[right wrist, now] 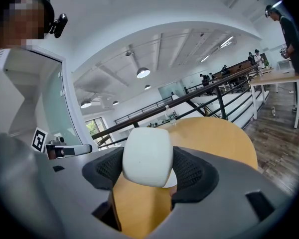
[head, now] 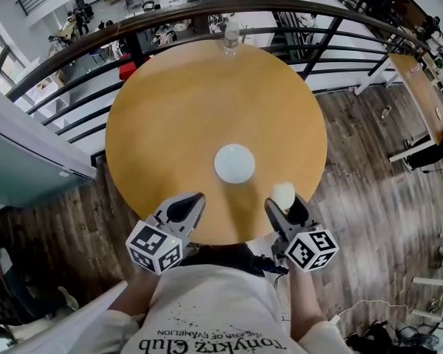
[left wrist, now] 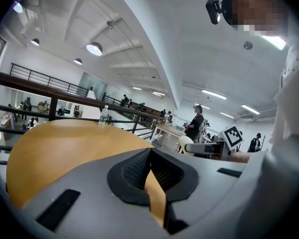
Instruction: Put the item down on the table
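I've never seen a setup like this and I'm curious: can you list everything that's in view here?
Table: one, round, tan wood, in the middle of the head view.
Disc: one, white, flat on the table near its near edge.
Small rounded object: one, white, clamped in the right gripper over the table's near edge.
Bottle: one, clear plastic, upright at the table's far edge.
Railing: one, dark metal, curving behind the table.
Floor: dark wood planks, around the table.
Long table: one, light wood, far right.
Shirt: one, white with dark print, bottom of the head view.
Left gripper: one, grey, jaws together, holding nothing.
Right gripper: one, grey, holding the white object.
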